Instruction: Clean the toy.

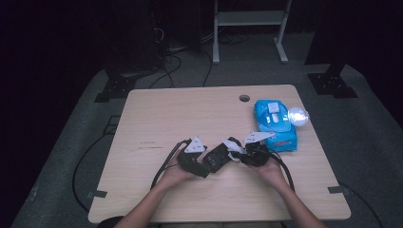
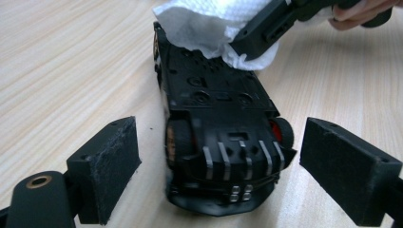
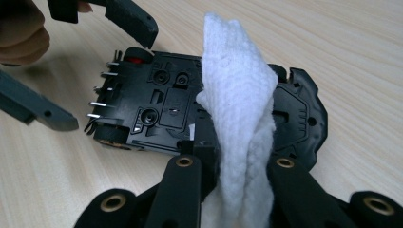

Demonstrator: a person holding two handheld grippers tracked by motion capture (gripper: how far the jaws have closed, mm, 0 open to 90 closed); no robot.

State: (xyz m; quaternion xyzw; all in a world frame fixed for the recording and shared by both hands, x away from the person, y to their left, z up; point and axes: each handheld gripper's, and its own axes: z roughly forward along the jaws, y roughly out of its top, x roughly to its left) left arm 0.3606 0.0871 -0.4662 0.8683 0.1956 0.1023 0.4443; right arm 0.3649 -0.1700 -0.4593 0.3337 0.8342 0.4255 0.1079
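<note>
A black toy car [image 1: 216, 158] lies upside down on the wooden table [image 1: 190, 114], near the front middle. My left gripper [image 1: 205, 164] is open, and in the left gripper view its pads [image 2: 109, 166] stand on either side of the car's [image 2: 218, 118] rear end with small gaps. My right gripper [image 1: 242, 154] is shut on a white wipe [image 3: 237, 95], which drapes across the car's underside [image 3: 161, 109] near its front. The left gripper view has the wipe [image 2: 209, 23] at the car's far end under the right gripper [image 2: 266, 28].
A blue pack of wipes [image 1: 275, 124] lies at the right of the table, with a bright round object [image 1: 298, 115] at its far right corner. A cable hole [image 1: 244, 98] sits near the back edge. Cables trail from both grippers over the front edge.
</note>
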